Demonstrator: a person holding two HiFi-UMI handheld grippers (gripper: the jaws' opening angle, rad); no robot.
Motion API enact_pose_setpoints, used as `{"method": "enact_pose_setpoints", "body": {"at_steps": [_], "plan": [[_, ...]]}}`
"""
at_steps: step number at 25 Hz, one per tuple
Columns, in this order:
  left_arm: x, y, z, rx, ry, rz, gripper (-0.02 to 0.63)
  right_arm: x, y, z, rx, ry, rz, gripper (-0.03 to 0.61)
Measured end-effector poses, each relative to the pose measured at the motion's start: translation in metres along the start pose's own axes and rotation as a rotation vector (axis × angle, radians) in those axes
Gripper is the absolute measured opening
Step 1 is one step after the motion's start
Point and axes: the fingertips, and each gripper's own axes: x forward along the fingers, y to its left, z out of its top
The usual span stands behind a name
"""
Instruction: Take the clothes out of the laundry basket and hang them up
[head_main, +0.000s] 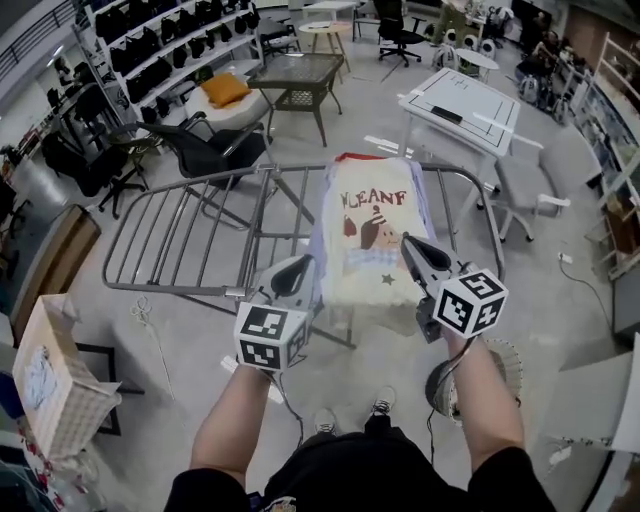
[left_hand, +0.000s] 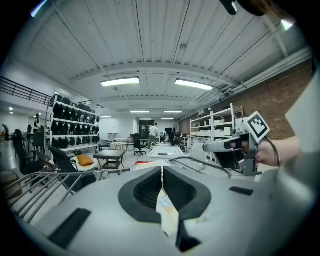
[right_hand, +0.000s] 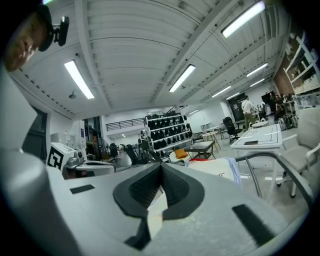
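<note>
A person spreads a cream garment (head_main: 368, 235) over the middle of a folding drying rack (head_main: 180, 235). Its far edge is already draped over the rack's far rail, and its near hem is held up at the rack's near edge. The left gripper (head_main: 300, 272) has its jaws pressed together on the hem's left corner, and the right gripper (head_main: 412, 250) has its jaws pinched on the right corner; each gripper view shows a strip of pale fabric caught between closed pads. The hanging of this piece looks close to done, with only the hem to lay down and let go. The rack's left wing is bare. The laundry basket (head_main: 62, 425) stands on the floor near the rack's left end with what appears to be more pale cloth (head_main: 38, 375) inside, so work likely remains. Red capitals across the garment's chest read something like "WCEANF", though the lettering is too soft to be sure, above a cartoon figure and a star. The cubes (head_main: 268, 337) on the grippers carry only black-and-white square markers, and no brand name can be read.
</note>
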Motion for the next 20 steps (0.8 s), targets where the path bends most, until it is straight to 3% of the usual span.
{"method": "enact_pose_setpoints", "body": {"at_steps": [7,15,20], "plan": [[-0.009,-0.039,-0.003,0.013,-0.016,-0.184,0.011,-0.062,0.014,-0.011,0.008,-0.038,-0.177,0.005],[-0.004,-0.129,-0.007,0.037,-0.019,-0.405,0.011,-0.163,0.006,-0.026,0.026,-0.073,-0.383,0.005],[-0.01,-0.187,-0.007,0.047,-0.021,-0.47,0.011,-0.224,-0.002,-0.032,0.037,-0.089,-0.442,0.005]]}}
